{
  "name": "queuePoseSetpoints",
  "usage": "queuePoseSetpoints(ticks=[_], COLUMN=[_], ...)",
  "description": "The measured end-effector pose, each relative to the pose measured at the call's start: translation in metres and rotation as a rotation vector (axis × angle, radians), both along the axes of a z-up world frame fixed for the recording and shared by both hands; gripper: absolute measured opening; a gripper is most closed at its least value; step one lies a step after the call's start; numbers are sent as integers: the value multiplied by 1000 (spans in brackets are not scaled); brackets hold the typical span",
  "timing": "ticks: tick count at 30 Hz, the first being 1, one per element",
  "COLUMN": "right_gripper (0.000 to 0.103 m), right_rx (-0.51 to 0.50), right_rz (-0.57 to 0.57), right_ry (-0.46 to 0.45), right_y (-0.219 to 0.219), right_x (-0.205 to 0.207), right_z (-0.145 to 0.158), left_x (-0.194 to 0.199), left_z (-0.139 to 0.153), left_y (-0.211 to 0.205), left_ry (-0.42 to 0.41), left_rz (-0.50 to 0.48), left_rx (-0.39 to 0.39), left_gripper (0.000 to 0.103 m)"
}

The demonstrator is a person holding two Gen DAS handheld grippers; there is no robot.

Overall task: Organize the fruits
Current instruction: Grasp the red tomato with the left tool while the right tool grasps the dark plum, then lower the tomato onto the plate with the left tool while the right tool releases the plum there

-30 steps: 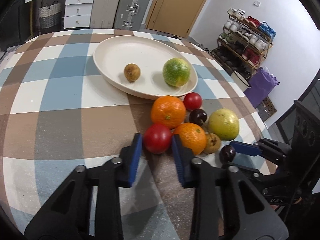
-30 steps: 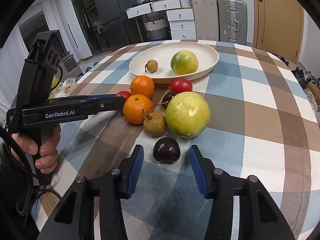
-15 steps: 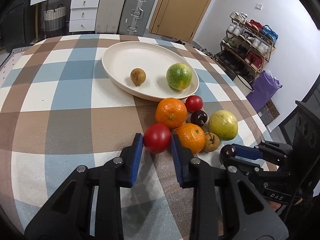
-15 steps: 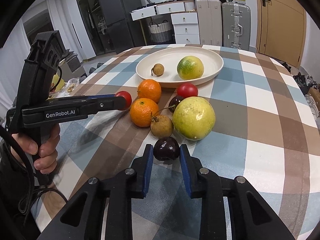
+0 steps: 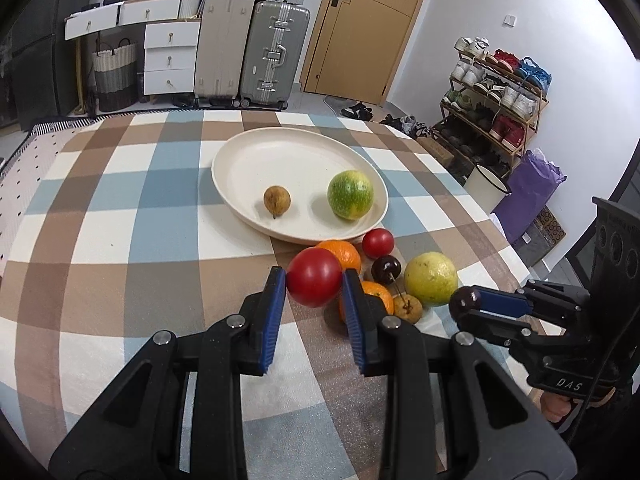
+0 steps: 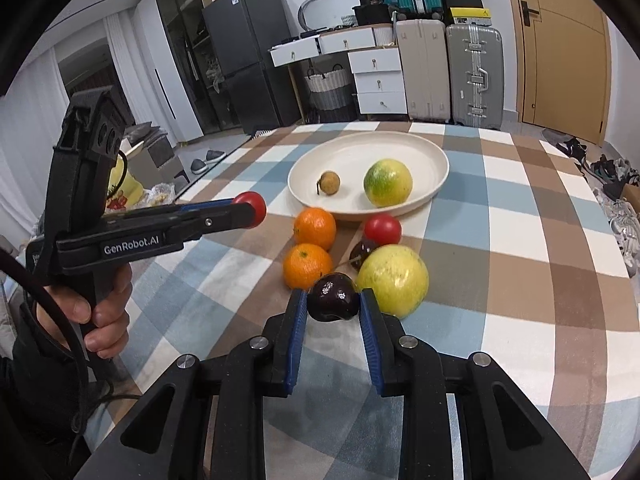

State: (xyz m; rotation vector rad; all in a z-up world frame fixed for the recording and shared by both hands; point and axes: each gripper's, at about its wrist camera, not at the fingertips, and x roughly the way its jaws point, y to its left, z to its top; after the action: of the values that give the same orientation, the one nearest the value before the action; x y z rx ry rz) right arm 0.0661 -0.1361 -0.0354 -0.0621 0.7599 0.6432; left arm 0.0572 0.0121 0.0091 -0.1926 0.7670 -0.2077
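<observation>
My left gripper [image 5: 314,284] is shut on a red tomato [image 5: 313,282], held a little above the checked tablecloth. My right gripper [image 6: 333,302] is shut on a dark cherry [image 6: 334,297], also raised off the cloth. Each gripper shows in the other's view: the right gripper [image 5: 464,301] with the cherry, the left gripper [image 6: 250,209] with the tomato. Beyond them a cream plate [image 5: 248,152] holds a small brown fruit [image 5: 277,200] and a green-yellow citrus [image 5: 350,194]. On the cloth lie two oranges [image 6: 315,227], a second tomato [image 6: 382,230], another cherry [image 5: 385,269] and a yellow-green fruit [image 6: 394,278].
A small brown fruit [image 5: 407,306] lies by the near orange. The table's right edge drops toward a shoe rack [image 5: 496,108] and a purple bag [image 5: 528,192]. Suitcases [image 5: 276,56] and drawers [image 5: 168,56] stand behind the table. A hand [image 6: 96,308] grips the left tool's handle.
The right gripper closed on the dark cherry and lifted it off the cloth. The left gripper rose with the tomato in its grip. Both views tilted up, showing more of the room.
</observation>
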Motion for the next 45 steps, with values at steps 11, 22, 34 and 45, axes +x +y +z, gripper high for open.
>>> queuePoseSetpoints(ticks=[11,22,34,45], right_gripper=[27,27,27,27], right_rx=[58,87,93,68], right_rz=[-24,-28,-46,-58], right_ry=[-60,-91,-73,-39], right_y=[-7,-14,-20,-11], right_x=[20,53,93,132], right_z=[29,51,55,41], left_x=[15,39,65,101], left_z=[17,29,31,19], left_y=[10,11,11,8], left_ry=[-35,-64,-69,-52], left_rz=[31,56,67,69], left_rx=[23,48,71,85], left_gripper=[26,26,26,26])
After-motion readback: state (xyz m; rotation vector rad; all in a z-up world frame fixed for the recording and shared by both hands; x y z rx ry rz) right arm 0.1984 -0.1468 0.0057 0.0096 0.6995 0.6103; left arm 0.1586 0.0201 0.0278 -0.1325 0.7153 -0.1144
